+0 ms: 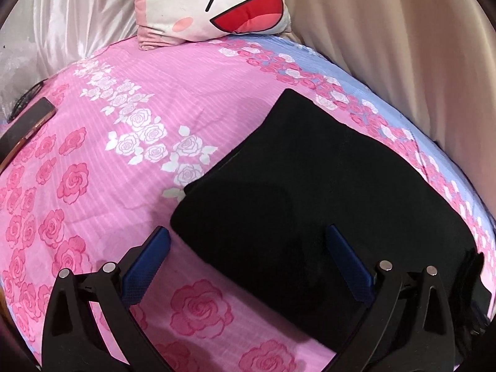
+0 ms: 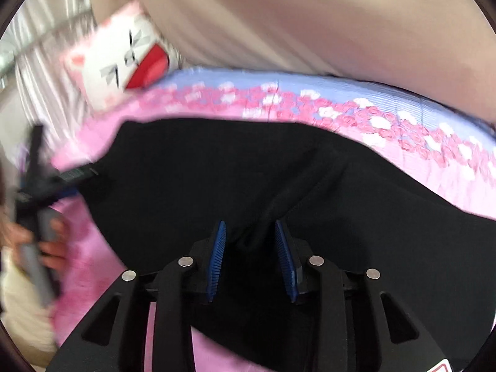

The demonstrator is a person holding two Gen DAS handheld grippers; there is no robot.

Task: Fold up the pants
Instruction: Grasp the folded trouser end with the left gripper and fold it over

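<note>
The black pants (image 1: 310,186) lie folded into a compact block on the pink rose bedsheet (image 1: 124,155). My left gripper (image 1: 248,235) is wide open, its blue pads straddling the near left corner of the pants just above them. In the blurred right wrist view the pants (image 2: 248,170) fill the middle. My right gripper (image 2: 250,232) is partly closed with a raised ridge of black fabric between its blue pads. The left gripper (image 2: 40,167) and the hand holding it show at the left edge.
A cartoon-face pillow (image 1: 223,3) leans at the head of the bed. A phone (image 1: 24,124) lies near the left edge of the sheet. Beige and white curtains (image 1: 387,31) hang behind and to the right.
</note>
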